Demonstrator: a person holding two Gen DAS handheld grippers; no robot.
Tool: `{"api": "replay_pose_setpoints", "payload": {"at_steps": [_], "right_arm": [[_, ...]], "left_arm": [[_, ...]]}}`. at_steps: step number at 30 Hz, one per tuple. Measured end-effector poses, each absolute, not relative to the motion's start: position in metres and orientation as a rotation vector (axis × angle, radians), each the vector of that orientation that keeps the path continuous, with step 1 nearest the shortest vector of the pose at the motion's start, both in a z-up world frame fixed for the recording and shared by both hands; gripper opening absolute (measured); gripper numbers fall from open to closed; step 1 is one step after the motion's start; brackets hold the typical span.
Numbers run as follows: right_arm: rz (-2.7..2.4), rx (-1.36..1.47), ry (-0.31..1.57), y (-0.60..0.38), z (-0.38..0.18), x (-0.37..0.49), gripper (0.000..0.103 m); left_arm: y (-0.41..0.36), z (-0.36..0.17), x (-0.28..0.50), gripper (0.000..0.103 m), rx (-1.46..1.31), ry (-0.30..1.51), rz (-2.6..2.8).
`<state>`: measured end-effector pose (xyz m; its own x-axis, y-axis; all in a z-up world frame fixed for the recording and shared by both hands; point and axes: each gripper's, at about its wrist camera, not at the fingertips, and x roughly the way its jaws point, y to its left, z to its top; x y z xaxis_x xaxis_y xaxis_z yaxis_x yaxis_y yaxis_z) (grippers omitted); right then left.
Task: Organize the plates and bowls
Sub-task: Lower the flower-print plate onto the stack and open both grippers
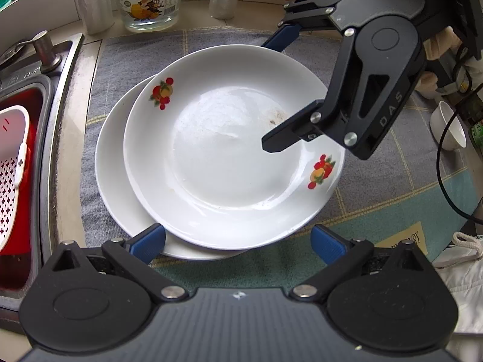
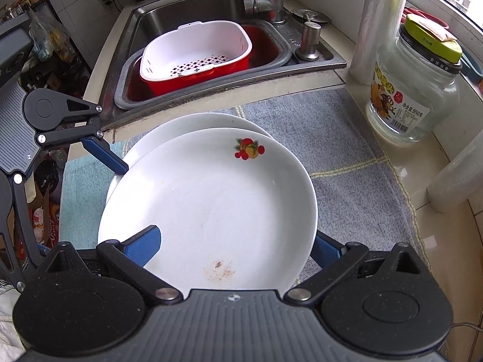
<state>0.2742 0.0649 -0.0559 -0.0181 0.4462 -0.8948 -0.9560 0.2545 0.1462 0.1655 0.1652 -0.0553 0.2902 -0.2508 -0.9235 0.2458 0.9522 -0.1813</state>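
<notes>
Right gripper (image 2: 234, 247) is seen spread wide around the near rim of the fruit-print plate (image 2: 211, 199) — one finger over the plate's inside, the other under the rim; actual contact cannot be told. Left gripper (image 1: 238, 239) is held wide open at the plates' edge, gripping nothing. The fruit-print plate is stacked off-centre on a plain white plate (image 1: 120, 175), on a checked cloth (image 1: 377, 187) beside the sink (image 2: 187, 9) — a glass jar (image 2: 413, 90) stands near.

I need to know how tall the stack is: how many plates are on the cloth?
2. The fruit-print plate lies on top, its rim between the right claw's fingers; a plain plate sits under it, offset toward the sink. More beneath could be hidden.
</notes>
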Motion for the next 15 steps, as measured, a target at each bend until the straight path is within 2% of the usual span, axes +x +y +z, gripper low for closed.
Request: {"api": "replay_pose_setpoints", "payload": {"at_steps": [15], "right_arm": [[1.231, -0.660, 1.063, 0.0640, -0.0590, 0.2669, 0.103]], "left_arm": [[0.1636, -0.0515, 0.1555, 0.101, 0.021, 1.209, -0.310]]}}
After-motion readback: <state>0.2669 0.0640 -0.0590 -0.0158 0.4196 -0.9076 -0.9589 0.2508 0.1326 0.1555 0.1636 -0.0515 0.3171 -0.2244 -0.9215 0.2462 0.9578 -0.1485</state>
